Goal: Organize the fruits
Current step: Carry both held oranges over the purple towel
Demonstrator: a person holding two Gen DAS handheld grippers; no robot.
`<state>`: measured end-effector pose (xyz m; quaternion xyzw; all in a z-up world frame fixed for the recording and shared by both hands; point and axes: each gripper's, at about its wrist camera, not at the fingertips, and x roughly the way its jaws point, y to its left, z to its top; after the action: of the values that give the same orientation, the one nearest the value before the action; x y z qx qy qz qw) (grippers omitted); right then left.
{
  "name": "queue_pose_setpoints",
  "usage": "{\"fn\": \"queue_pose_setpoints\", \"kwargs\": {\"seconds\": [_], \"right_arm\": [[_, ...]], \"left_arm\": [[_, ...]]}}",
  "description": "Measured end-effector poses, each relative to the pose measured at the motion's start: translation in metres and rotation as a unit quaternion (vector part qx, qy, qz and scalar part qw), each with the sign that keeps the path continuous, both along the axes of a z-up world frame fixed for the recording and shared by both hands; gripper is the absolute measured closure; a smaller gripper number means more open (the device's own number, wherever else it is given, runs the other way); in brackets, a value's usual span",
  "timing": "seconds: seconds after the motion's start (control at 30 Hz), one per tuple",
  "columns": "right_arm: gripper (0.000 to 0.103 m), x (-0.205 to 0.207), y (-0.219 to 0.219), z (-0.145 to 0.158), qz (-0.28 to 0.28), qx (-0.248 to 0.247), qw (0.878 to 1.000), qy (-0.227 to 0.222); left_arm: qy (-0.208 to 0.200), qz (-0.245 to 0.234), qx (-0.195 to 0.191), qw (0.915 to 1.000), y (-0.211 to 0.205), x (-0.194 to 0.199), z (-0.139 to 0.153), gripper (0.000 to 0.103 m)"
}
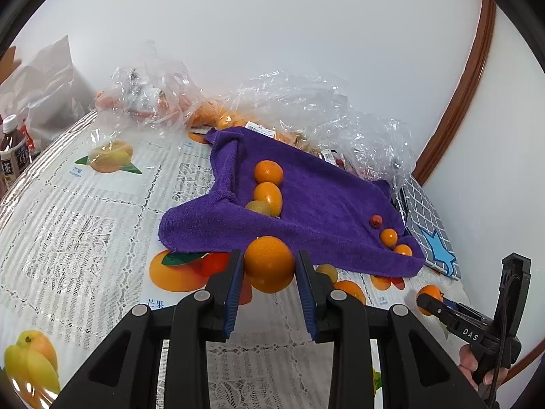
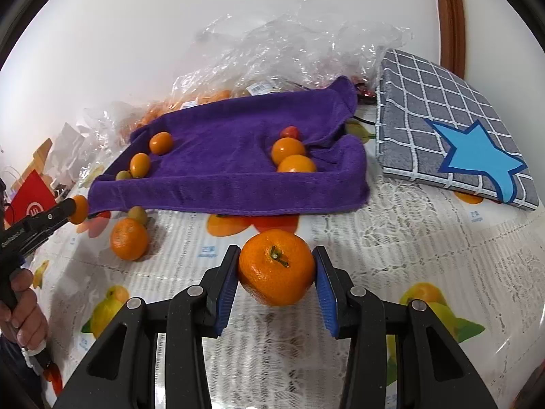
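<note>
My left gripper (image 1: pixel 269 266) is shut on a smooth orange fruit (image 1: pixel 269 263), held just above the near edge of a purple towel (image 1: pixel 316 201). The towel carries a row of orange fruits (image 1: pixel 268 172) on its left and smaller ones (image 1: pixel 388 237) on its right. My right gripper (image 2: pixel 276 267) is shut on a mandarin with a green stem (image 2: pixel 276 267) in front of the towel (image 2: pixel 221 156). A loose mandarin (image 2: pixel 129 238) and a small green-yellow fruit (image 2: pixel 138 214) lie on the table near the towel's left corner. The left gripper (image 2: pixel 76 209) shows at the left edge with its fruit.
Crumpled clear plastic bags (image 1: pixel 306 102) with more fruit lie behind the towel. A grey checked cushion with a blue star (image 2: pixel 453 126) sits to the right. Bottles (image 1: pixel 12 150) stand at far left. The table has a fruit-print lace cloth (image 1: pixel 85 204).
</note>
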<state>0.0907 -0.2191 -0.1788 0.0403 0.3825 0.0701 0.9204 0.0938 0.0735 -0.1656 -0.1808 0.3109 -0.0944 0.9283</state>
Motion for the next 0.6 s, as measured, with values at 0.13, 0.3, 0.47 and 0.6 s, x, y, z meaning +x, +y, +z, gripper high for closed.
{"fn": "queue_pose_setpoints", "kwargs": {"seconds": [0.13, 0.3, 0.47, 0.6], "right_arm": [[0.060, -0.001, 0.005, 0.010, 0.010, 0.011, 1.000, -0.012], [0.060, 0.002, 0.008, 0.031, 0.019, 0.030, 0.999, -0.037], [0.060, 0.012, 0.011, 0.050, 0.017, 0.021, 0.998, -0.062], [0.060, 0.021, 0.011, 0.058, 0.018, 0.015, 0.997, -0.069]], "left_arm": [[-0.005, 0.000, -0.005, 1.0000, 0.001, -0.002, 0.001, 0.074], [-0.010, 0.008, -0.007, 0.9999, 0.004, -0.003, 0.003, 0.074], [-0.009, 0.014, -0.020, 0.9997, 0.009, -0.001, 0.004, 0.074], [-0.016, 0.022, -0.015, 0.9995, 0.010, 0.000, 0.008, 0.074]]}}
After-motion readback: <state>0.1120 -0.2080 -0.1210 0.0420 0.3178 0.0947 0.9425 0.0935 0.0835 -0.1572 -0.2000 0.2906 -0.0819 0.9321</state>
